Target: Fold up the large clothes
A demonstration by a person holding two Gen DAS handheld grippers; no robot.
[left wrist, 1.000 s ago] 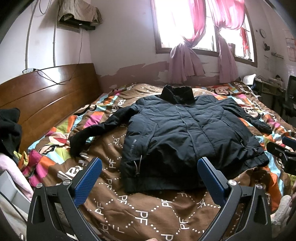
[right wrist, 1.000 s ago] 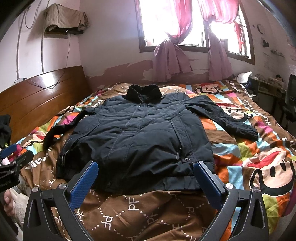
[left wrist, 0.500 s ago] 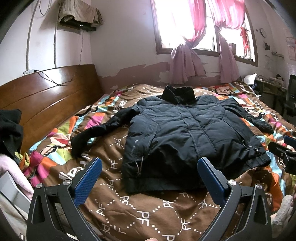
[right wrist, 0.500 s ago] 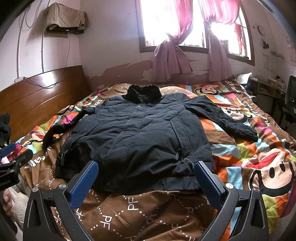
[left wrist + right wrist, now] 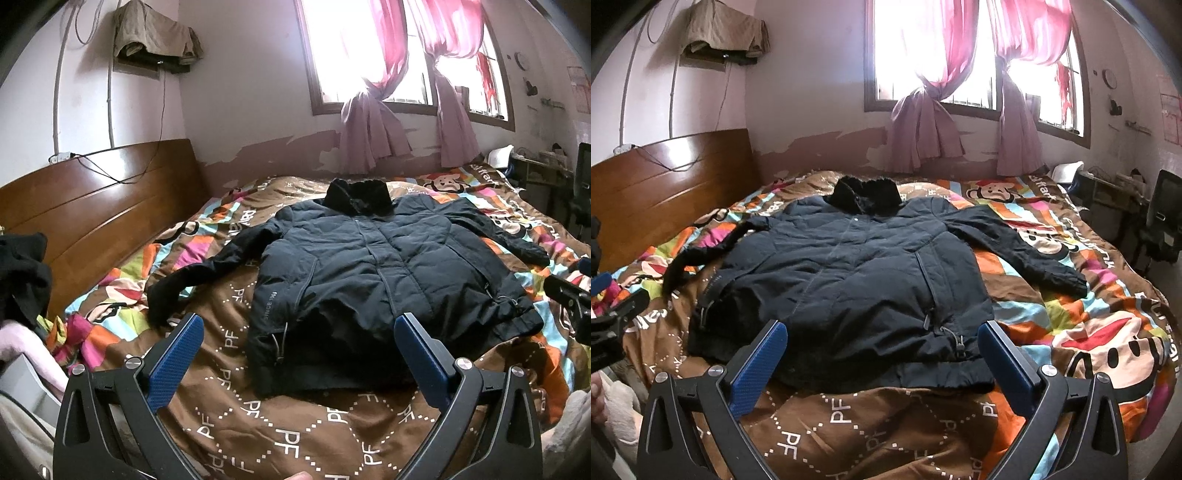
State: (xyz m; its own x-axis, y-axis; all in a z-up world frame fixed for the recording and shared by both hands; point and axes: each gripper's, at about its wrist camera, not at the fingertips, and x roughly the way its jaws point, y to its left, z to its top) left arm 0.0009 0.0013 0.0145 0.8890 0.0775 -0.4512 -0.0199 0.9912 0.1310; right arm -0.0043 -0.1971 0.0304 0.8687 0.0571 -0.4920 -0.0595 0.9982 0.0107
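Observation:
A large black padded jacket (image 5: 384, 273) lies flat, front up, on the bed, fur collar (image 5: 356, 195) toward the window and both sleeves spread out. It also shows in the right wrist view (image 5: 849, 280). My left gripper (image 5: 299, 325) is open and empty, held above the bed before the hem's left part. My right gripper (image 5: 882, 332) is open and empty, before the hem's right part. The left sleeve (image 5: 207, 269) reaches toward the headboard; the right sleeve (image 5: 1027, 251) lies toward the bed's right edge.
The bed has a colourful cartoon quilt (image 5: 258, 424). A wooden headboard (image 5: 85, 221) stands at the left, with dark clothes (image 5: 22, 277) piled beside it. A window with pink curtains (image 5: 923, 136) is behind. A desk and chair (image 5: 1160, 229) stand at the right.
Both grippers have risen and drawn back slightly, so the jacket sits a little lower and farther in each view. The jacket has not moved.

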